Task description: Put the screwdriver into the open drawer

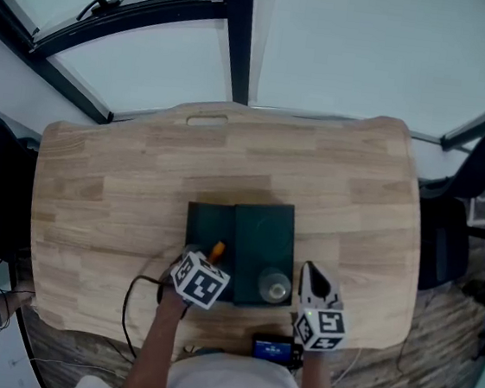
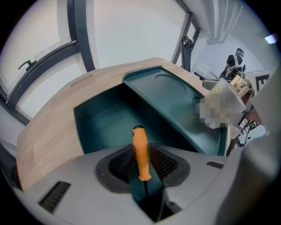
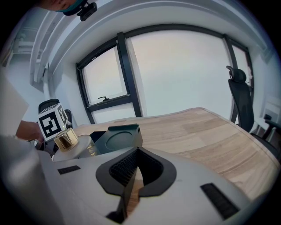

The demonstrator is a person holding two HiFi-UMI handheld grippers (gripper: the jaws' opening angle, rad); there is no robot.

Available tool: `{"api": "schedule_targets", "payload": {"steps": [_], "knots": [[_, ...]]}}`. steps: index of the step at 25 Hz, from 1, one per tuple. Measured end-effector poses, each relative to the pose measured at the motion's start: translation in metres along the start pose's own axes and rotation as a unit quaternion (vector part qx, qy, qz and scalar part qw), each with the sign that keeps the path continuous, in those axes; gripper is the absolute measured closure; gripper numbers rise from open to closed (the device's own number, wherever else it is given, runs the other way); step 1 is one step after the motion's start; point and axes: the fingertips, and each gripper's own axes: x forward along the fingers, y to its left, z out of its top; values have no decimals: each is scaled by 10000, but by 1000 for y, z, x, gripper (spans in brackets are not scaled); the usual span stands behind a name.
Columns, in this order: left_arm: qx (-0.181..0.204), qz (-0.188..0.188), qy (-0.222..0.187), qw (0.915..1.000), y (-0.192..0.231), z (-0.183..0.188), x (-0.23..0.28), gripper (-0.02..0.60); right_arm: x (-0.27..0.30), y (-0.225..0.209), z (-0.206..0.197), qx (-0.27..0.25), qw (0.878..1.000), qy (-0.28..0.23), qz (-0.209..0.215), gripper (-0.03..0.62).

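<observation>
- The left tongs are clamped on the screwdriver. Its dark shaft runs back between the pads, and its orange handle sticks out forward.
- In the head view the handle's tip lies over the near edge of the open drawer. It is held above the drawer, not lying in it.
- The right tongs hover over the bench just right of the green box. Their jaws are drawn almost together with nothing between them; only a thin sliver of wood shows through.
- The drawer is dark green and pulled out to the left of the box. What shows of its floor in the left gripper view is bare.
- A small clear bottle with a gold cap stands on the near end of the box's top.
- Past the bench's far edge run dark window frames.
- A black office chair stands off the bench's right side.
</observation>
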Motion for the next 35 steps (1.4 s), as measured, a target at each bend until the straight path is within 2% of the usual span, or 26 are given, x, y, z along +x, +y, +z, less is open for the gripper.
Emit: {"api": "schedule_targets", "payload": {"steps": [7, 19, 22, 24, 29, 33, 35], "knots": [[-16, 183, -403, 9990, 5, 13, -11, 471, -3, 3, 6, -73, 10000, -27, 57, 597], [-485, 374, -1067, 9924, 18, 12, -45, 472, -23, 18, 20, -335, 9989, -233, 229, 597], [-589, 611, -1254, 9885, 25, 7, -58, 564, -31, 21, 25, -429, 9981, -353, 263, 597], [-616, 707, -1375, 9861, 27, 5, -66, 581, -38, 22, 28, -479, 9976, -423, 272, 597], [-620, 823, -1965, 9751, 23, 6, -89, 581, -53, 25, 41, -585, 9958, -634, 308, 597], [-385, 1091, -2478, 9619, 13, 10, -115, 581, -66, 31, 52, -704, 9936, -818, 339, 597], [-387, 1219, -2713, 9540, 9, 10, -124, 581, -72, 34, 56, -761, 9924, -897, 373, 597]]}}
